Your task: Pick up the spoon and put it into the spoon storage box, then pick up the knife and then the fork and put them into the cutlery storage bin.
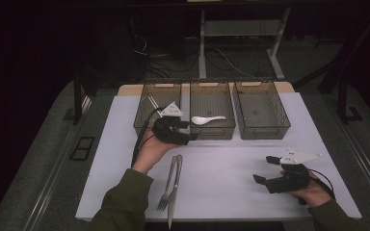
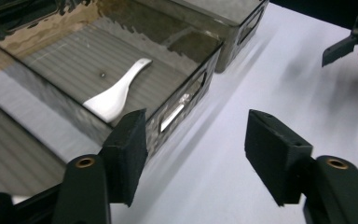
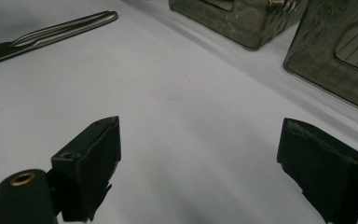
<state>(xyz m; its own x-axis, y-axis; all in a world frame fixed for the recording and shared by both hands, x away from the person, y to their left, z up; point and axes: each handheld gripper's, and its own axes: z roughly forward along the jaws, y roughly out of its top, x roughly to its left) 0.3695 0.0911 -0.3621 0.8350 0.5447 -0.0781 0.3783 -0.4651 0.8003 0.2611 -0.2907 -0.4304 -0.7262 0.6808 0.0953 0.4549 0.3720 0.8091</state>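
Beside the fork lies a knife, bins beyond.

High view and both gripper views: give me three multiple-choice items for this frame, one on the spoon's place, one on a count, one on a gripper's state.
1. Where does the white spoon lie?
A. in the middle bin
B. on the table beside the fork
C. between the left gripper's jaws

2. How many mesh bins stand at the far edge of the table?
A. two
B. three
C. four

3. How is the right gripper?
A. shut on the knife
B. shut on the fork
C. open, nothing between its jaws

Key: 1 A, the spoon rests on the floor of the middle bin. 2 B, three bins stand side by side. 3 C, only bare table shows between its jaws.
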